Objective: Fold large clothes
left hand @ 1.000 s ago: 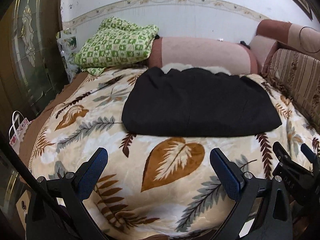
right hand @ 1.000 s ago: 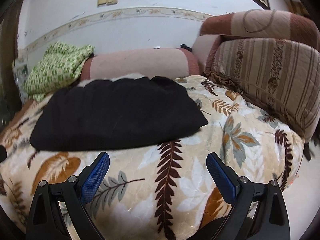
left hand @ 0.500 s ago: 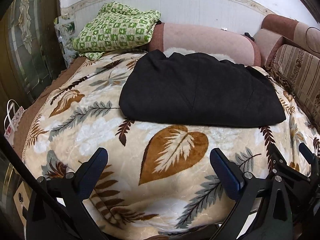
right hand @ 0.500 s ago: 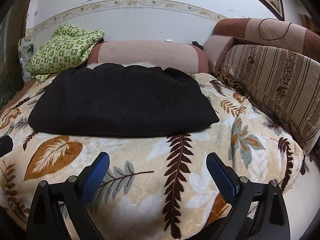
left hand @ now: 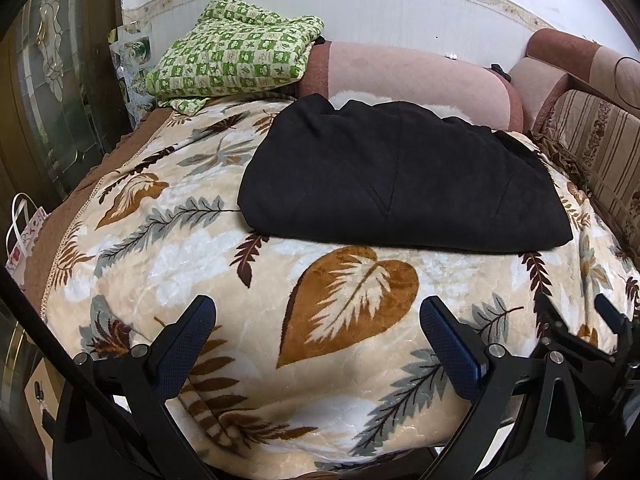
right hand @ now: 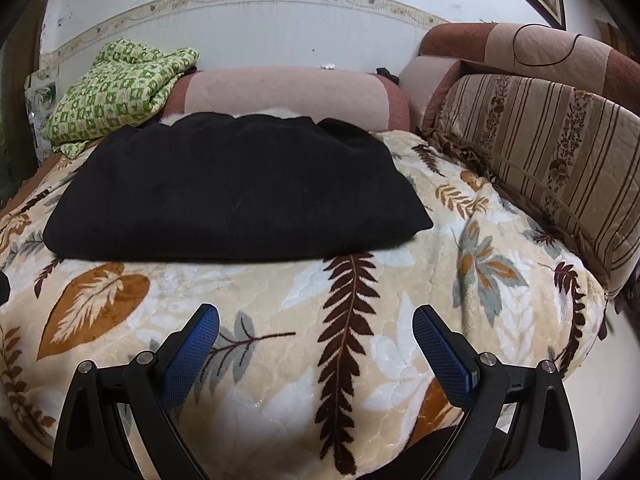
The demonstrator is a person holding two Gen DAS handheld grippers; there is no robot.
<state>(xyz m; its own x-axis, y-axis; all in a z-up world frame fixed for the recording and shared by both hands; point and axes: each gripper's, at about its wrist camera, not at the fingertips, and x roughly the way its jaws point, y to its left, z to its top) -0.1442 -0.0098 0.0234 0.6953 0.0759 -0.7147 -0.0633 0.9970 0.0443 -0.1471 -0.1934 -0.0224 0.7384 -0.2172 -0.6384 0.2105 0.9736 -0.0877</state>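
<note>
Lying folded: black garment (left hand: 400, 176).

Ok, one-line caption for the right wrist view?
Open right hand-held gripper hovers over a leaf-print blanket, facing a folded black garment lying ahead of it.

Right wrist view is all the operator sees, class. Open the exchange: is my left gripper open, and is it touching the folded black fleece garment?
Observer: The left gripper is open, empty, short of the folded black fleece garment.
Operator: Anything beside the bed's left edge?
Observer: A white paper bag with loop handles, below the leaf-patterned plush blanket.
Operator: Can you see my gripper?
Observer: Yes, the right gripper, lower right, jaws apart.
</note>
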